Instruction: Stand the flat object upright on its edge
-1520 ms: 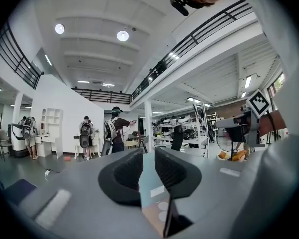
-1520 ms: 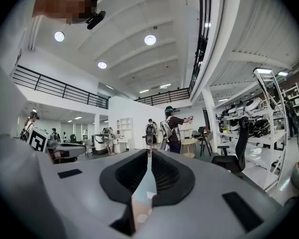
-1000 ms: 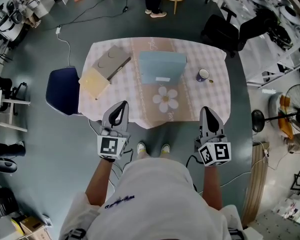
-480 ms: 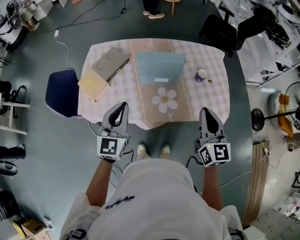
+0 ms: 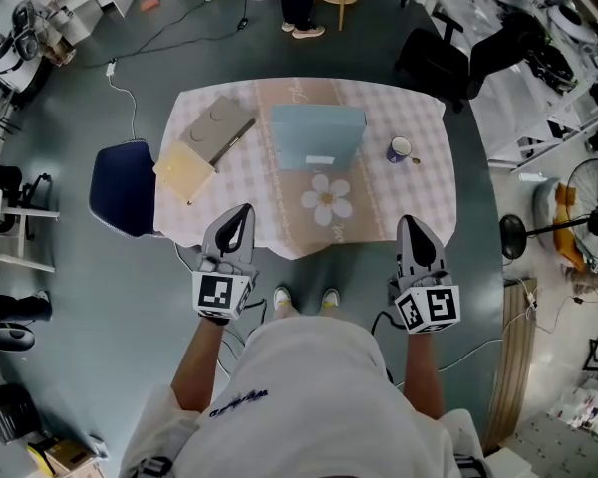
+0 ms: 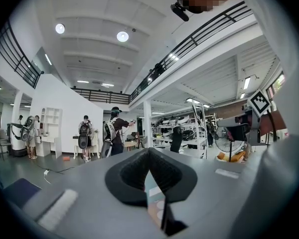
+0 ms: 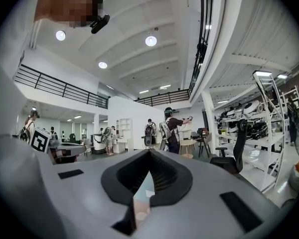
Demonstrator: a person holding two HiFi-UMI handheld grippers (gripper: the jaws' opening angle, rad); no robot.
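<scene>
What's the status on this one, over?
Left tool and right tool shut, empty. Light blue box lying flat, untouched. Mug and grey box stand apart.

Soft checked cloth tablecloth [image 5: 424, 182], matt pale-blue box [image 5: 317, 129], perhaps card, glossy mug [image 5: 401, 148], smooth grey floor [image 5: 100, 297]

Table [image 5: 424, 195] holds flat box [image 5: 317, 133] at centre; flat case [image 5: 219, 125] far left, pad [image 5: 184, 168] before it; mug [image 5: 401, 149] right of box; chair [image 5: 120, 185] left of table.
</scene>
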